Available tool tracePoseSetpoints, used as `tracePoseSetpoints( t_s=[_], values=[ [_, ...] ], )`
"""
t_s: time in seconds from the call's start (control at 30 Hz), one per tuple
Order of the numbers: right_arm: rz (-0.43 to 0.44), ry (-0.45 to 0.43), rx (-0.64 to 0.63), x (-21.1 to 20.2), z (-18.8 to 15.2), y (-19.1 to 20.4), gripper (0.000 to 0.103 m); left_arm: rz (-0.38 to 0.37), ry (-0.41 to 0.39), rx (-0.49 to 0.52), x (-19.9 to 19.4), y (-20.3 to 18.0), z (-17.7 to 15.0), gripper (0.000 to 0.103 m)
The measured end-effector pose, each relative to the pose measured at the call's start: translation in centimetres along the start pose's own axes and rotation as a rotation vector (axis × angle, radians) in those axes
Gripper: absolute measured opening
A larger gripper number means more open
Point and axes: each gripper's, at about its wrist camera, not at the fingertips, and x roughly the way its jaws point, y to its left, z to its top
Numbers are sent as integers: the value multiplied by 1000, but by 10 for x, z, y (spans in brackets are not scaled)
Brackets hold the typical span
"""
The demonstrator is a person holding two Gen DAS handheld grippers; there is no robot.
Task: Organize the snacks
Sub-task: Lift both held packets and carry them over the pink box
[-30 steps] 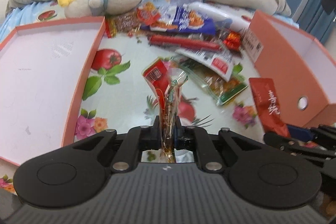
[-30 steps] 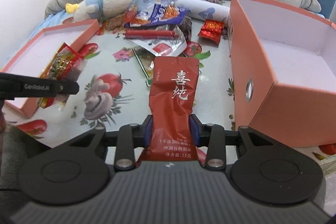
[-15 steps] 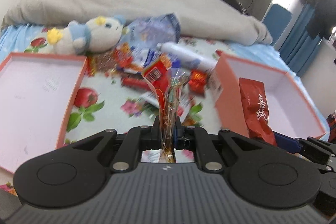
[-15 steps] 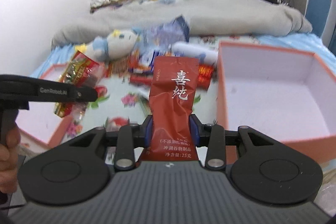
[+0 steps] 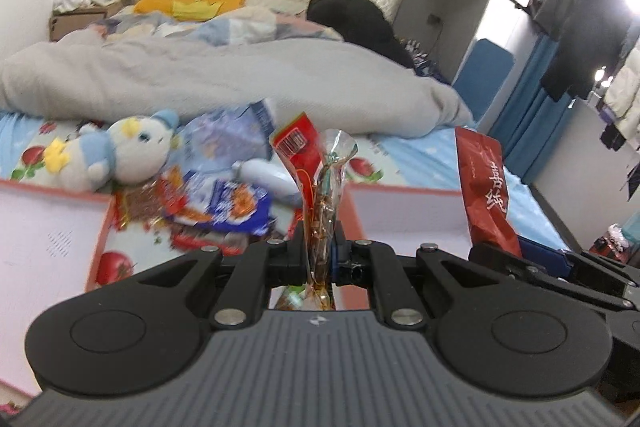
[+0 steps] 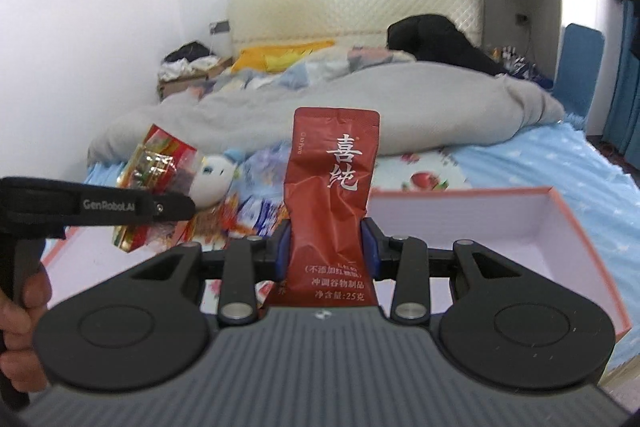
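My left gripper (image 5: 320, 247) is shut on a thin clear-and-red candy packet (image 5: 320, 187), held edge-on high above the bed. In the right wrist view that packet (image 6: 154, 175) sticks out beside the left gripper's black body (image 6: 120, 209). My right gripper (image 6: 326, 247) is shut on a dark red sachet with white characters (image 6: 332, 195); the same red sachet (image 5: 486, 187) shows at the right in the left wrist view. Below lie the snack pile (image 5: 216, 207), the left pink box (image 5: 48, 239) and the right pink box (image 6: 500, 223).
A plush duck toy (image 5: 120, 155) lies beside the snack pile. Behind it is a grey duvet (image 5: 200, 83) and the headboard. A person's hand (image 6: 20, 311) grips the left tool's handle. Blue curtains and hanging clothes stand at the far right.
Both grippers have risen with their packets, and the views tilted up from the bedsheet toward the duvet and headboard. Neither grip has changed.
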Motion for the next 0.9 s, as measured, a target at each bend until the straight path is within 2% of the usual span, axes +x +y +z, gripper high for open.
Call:
tracePoseSetpoints(
  t_s=[0.2,0.4,0.63,0.9],
  values=[
    [-40,-49,21,-2,21,-32,39,-58,-13,36,12,-39,25,12],
    [-86,-40,59,12,24,-73,39,-113,37,67,58,-81,35,12],
    [-140,49,122,42,4,-126,40,-145,147,117,137,-124,22,12],
    [-171,170,162,85,-32,-165,40,-122,265,151,206,-137,-2,12]
  ],
)
